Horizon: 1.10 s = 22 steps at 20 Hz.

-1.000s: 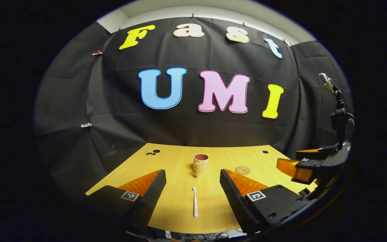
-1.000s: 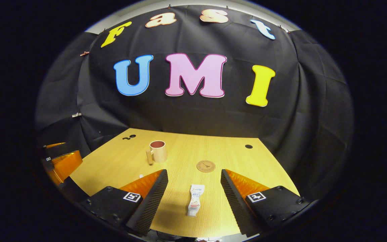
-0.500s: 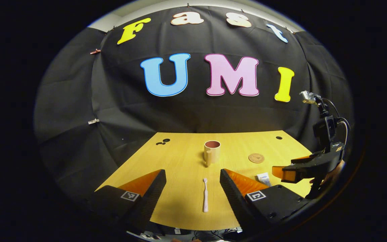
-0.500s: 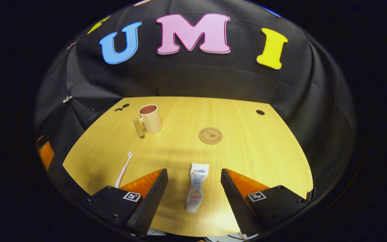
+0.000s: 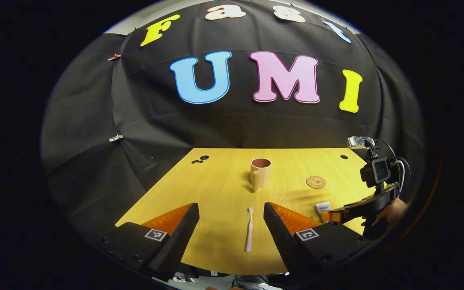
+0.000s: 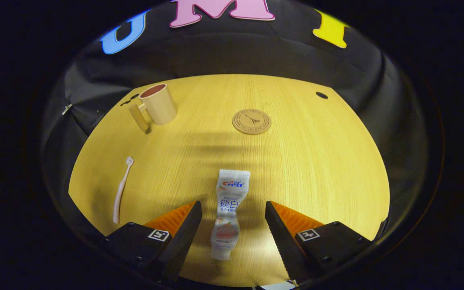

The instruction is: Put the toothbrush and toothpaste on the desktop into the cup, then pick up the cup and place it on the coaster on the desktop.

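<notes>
Left gripper view: my left gripper [image 5: 228,225], jaws wide, nothing held. Toothbrush [image 5: 249,229] flat on desktop [image 5: 216,177] between the fingers, bristles twd cup [image 5: 260,172]. Cup upright, empty, handle facing me. Coaster [image 5: 315,182] to its right, bare. Right gripper [image 5: 353,209] at the edge, low over toothpaste [image 5: 323,207]; jaw state hard to read from here, probably wide.

Right gripper view: my right gripper [image 6: 232,229], jaws wide, toothpaste [image 6: 228,213] lying between the fingers, untouched. Toothbrush [image 6: 121,189] far left; cup [image 6: 158,104] and coaster [image 6: 251,121] beyond.

Change vs 1 s ago: both grippers dropped and pitched down; tube now bracketed. Means: both pickups lined up, grasps not yet made.
</notes>
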### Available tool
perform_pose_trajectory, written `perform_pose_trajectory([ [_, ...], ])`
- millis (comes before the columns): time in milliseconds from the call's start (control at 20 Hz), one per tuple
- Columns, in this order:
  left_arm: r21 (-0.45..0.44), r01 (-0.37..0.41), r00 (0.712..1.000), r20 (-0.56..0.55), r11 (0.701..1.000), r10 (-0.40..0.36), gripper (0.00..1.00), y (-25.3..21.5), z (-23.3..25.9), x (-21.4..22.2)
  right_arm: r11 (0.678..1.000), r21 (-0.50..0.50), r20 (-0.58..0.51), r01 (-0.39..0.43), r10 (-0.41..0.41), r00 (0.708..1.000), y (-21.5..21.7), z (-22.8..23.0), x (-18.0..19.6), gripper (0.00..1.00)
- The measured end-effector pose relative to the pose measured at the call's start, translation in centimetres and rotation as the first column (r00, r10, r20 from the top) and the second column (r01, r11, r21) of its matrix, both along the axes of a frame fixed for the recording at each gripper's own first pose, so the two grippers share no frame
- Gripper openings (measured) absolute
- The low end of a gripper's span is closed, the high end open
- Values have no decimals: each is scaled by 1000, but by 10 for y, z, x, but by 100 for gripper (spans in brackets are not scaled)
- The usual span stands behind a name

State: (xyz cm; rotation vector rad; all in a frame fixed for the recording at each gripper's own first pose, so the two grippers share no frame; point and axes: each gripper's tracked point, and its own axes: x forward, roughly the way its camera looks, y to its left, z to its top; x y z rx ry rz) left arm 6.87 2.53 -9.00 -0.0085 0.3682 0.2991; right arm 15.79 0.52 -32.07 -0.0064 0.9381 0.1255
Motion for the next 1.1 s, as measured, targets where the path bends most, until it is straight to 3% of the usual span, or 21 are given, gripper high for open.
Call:
perform_pose_trajectory([
  [350,-28,-61,997,-47,998,60,100,8,-13,-1,1000,-12,-79,-15,14,997,7,-27,4,97],
  [450,-34,-73,996,-51,997,71,100,9,-14,-1,1000,-6,-105,-4,3,995,8,-32,3,92],
  [750,-33,-76,996,-39,997,75,100,12,-13,1,999,-44,-130,12,-18,991,2,-32,3,56],
  [850,-31,-73,997,-33,997,72,100,11,-12,0,999,-52,-139,7,-14,990,3,-34,2,33],
  [900,-36,-72,997,-25,997,71,100,11,-11,1,998,-57,-140,-5,-3,990,3,-32,2,37],
  [1100,-69,-60,998,-12,996,59,100,6,-12,6,998,-41,-166,-54,47,985,3,-33,1,33],
])
